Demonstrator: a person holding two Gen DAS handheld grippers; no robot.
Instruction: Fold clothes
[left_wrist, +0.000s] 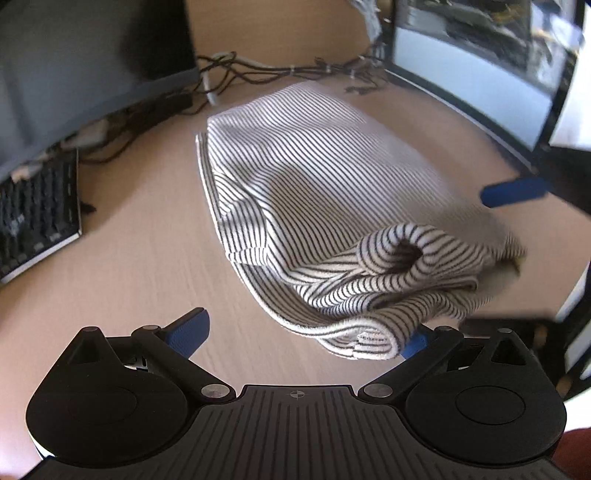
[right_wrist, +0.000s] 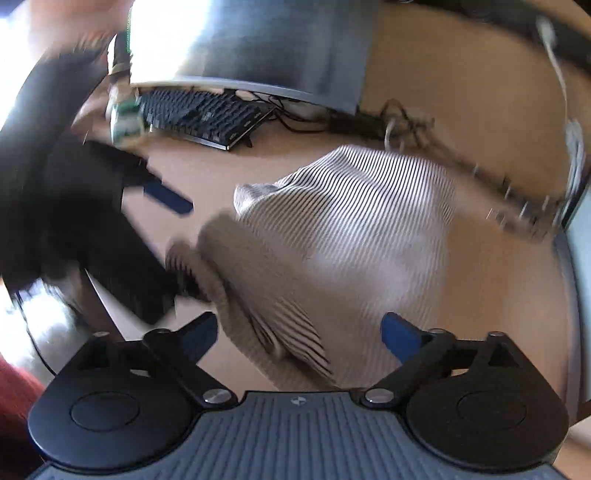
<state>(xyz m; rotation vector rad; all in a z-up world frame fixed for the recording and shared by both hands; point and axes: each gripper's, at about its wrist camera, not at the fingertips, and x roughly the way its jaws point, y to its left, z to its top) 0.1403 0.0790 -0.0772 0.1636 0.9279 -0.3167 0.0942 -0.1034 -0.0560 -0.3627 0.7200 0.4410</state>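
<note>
A white garment with thin dark stripes (left_wrist: 314, 177) lies folded on the wooden desk (left_wrist: 140, 240), its near end bunched into a loose roll (left_wrist: 399, 266). My left gripper (left_wrist: 301, 338) is open just in front of that near corner; its right pad is partly hidden behind the cloth. One blue finger of the right gripper (left_wrist: 513, 192) shows beyond the garment's right side. The right wrist view is blurred. There the garment (right_wrist: 351, 206) fills the middle, and its rumpled edge runs down between the wide-apart fingers of my open right gripper (right_wrist: 301, 334). The left gripper's blue finger (right_wrist: 168, 195) shows at left.
A black keyboard (left_wrist: 37, 206) sits at the left under a dark monitor (left_wrist: 92, 55). A second, lit monitor (left_wrist: 480, 74) stands at the right. Tangled cables (left_wrist: 277, 70) run along the back of the desk. A dark sleeve (right_wrist: 55, 166) crosses the right wrist view.
</note>
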